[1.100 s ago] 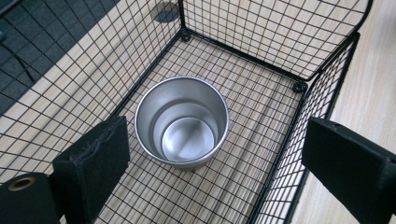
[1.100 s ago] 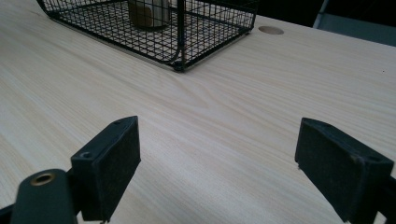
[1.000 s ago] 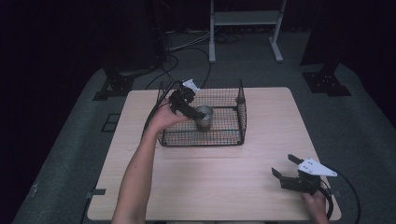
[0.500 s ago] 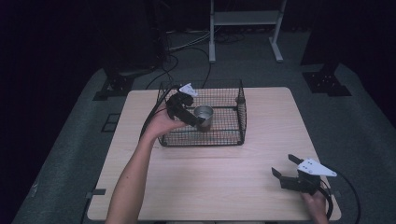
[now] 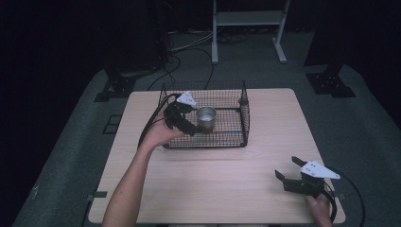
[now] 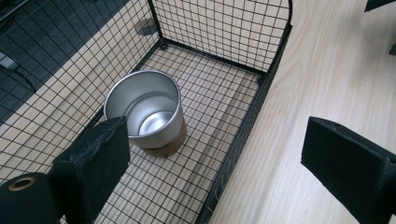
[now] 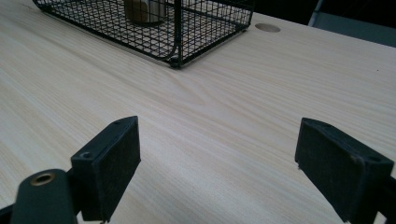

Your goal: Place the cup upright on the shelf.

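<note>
A shiny metal cup (image 5: 206,118) stands upright and empty in a black wire basket (image 5: 244,113) at the back of the wooden table (image 5: 213,189). My left gripper (image 5: 189,125) hovers at the basket's near left corner, open, just left of the cup. In the left gripper view the cup (image 6: 144,109) rests on the basket floor (image 6: 261,88) beyond the left jaw, and nothing lies between the jaws of the left gripper (image 6: 215,128). My right gripper (image 5: 287,167) sits open at the table's front right. Its jaws (image 7: 219,123) frame bare wood.
The basket (image 7: 177,28) with the cup (image 7: 144,10) lies well ahead of the right gripper. A white frame stand (image 5: 246,19) and cables lie on the dark floor behind the table. A person's forearm (image 5: 132,179) crosses the table's left half.
My left gripper has drawn back from the cup toward the basket's near left side, jaws open throughout. The cup stays where it stood. The right gripper has not moved.
</note>
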The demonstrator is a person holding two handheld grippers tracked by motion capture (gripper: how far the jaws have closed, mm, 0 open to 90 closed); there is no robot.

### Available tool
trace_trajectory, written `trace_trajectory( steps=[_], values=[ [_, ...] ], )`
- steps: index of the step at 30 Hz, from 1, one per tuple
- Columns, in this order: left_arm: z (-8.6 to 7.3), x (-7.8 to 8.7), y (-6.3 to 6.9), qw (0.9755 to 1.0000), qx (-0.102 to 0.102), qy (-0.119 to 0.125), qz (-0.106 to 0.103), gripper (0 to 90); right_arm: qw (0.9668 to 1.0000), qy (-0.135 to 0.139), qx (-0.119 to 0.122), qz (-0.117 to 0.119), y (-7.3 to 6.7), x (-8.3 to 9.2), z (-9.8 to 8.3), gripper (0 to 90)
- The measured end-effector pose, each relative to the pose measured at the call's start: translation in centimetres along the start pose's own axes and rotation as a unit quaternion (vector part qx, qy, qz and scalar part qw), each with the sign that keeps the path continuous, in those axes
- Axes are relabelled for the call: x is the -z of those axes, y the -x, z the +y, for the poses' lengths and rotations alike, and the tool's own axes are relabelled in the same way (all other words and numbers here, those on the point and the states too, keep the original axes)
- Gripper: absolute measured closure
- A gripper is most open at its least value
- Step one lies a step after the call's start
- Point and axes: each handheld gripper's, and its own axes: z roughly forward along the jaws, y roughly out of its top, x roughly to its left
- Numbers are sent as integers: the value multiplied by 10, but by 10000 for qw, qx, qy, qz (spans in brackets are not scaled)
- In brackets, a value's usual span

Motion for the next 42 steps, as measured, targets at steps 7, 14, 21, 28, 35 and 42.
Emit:
trace_trajectory(
  steps=[7, 14, 21, 28, 35, 42],
  values=[
    [-8, 7, 7, 9999, 37, 156, -15, 70, 10000, -12, -13, -10, 0, 0, 0, 134],
    [-19, 13, 13, 9998, 94, 178, -16, 70, 10000, -47, 19, -39, 0, -1, 0, 134],
    [-28, 19, 19, 9997, 121, 209, -6, 70, 10000, -46, 21, -55, -1, -1, 0, 135],
    [-34, 22, 26, 9996, 101, 276, -39, 70, 10000, -50, 13, -66, -1, -1, 1, 134],
    [-41, 24, 33, 9994, 62, 329, -59, 70, 10000, -40, 32, -78, 0, -1, 1, 134],
    [-51, 28, 40, 9992, 71, 384, -42, 70, 10000, -63, 3, -75, -1, -1, 1, 135]
  ],
)
